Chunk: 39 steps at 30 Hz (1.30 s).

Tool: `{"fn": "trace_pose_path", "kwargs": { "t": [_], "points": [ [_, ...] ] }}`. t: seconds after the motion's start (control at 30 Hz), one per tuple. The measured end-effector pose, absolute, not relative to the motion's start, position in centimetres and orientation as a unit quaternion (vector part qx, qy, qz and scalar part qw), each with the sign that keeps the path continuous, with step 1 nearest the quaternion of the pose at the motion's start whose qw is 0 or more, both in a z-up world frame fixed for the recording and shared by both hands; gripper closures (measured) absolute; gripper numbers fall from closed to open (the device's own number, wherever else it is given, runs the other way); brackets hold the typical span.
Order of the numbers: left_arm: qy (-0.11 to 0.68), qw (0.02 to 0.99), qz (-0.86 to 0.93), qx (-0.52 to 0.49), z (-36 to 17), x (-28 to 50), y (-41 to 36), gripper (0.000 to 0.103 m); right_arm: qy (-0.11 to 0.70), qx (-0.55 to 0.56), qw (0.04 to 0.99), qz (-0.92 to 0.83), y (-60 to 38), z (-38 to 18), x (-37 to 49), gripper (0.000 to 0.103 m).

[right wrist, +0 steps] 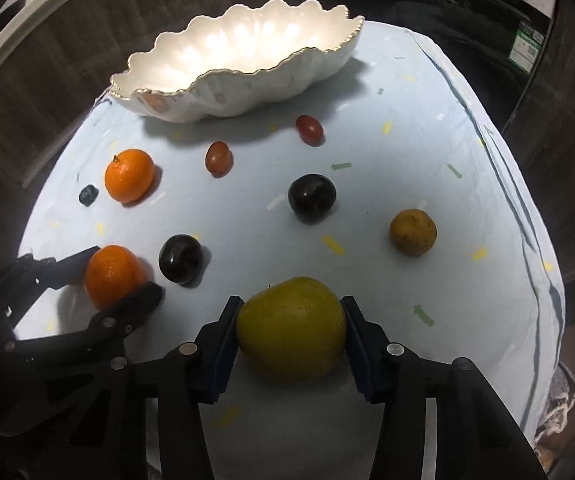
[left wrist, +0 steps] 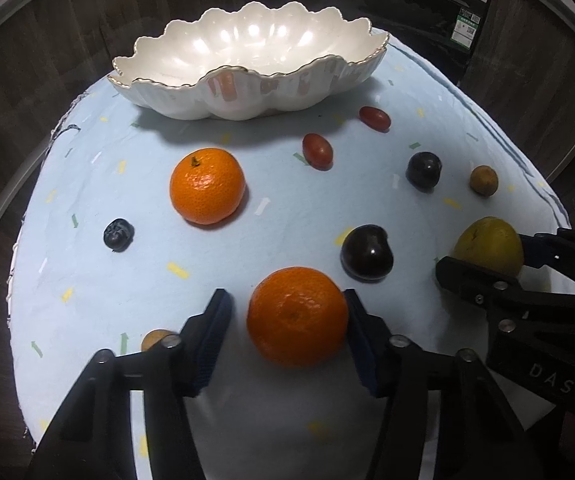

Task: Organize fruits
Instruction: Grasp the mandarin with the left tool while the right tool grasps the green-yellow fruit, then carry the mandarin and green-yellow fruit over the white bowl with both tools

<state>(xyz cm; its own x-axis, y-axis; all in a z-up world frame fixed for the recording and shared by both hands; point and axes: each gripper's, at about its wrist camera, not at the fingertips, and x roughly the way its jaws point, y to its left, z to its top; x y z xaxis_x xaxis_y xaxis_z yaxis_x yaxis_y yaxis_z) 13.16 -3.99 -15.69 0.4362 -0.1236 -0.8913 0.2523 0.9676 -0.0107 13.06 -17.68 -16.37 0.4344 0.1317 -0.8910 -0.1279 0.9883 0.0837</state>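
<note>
In the left wrist view my left gripper point(left wrist: 287, 300) straddles an orange mandarin point(left wrist: 297, 316) on the light blue cloth. Its right pad point(left wrist: 357, 320) touches the fruit, while a narrow gap shows at the left pad, so it is open. In the right wrist view my right gripper point(right wrist: 291, 308) is shut on a yellow-green fruit point(right wrist: 291, 328), with both blue pads pressing its sides. A white scalloped bowl point(left wrist: 223, 70) stands empty at the back. Each gripper also shows at the edge of the other's view.
Loose on the cloth point(left wrist: 287, 208) lie a second mandarin point(left wrist: 206, 186), two dark plums point(left wrist: 367, 252), two red oval fruits point(left wrist: 317, 151), a blueberry point(left wrist: 118, 234) and a small brown fruit point(left wrist: 484, 180). Another small brown fruit point(left wrist: 155, 338) peeks out behind my left finger. The cloth drops off at left and right.
</note>
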Motion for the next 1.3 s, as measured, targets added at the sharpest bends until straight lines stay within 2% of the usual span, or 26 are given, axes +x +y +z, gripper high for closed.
{"fn": "trace_pose_path", "kwargs": {
  "t": [0.07,1.3],
  "points": [
    [0.517,0.845,-0.117,0.063,-15.6,13.1,-4.2,0.061,0.527,0.005,0.846,0.078,-17.8,-16.3,13.2,0.053],
    [0.484,0.867,-0.107,0.054,-11.1,14.7,-3.5,0.062,0.470,-0.012,0.879,0.083,-17.8,-10.7,15.0,0.054]
  ]
}}
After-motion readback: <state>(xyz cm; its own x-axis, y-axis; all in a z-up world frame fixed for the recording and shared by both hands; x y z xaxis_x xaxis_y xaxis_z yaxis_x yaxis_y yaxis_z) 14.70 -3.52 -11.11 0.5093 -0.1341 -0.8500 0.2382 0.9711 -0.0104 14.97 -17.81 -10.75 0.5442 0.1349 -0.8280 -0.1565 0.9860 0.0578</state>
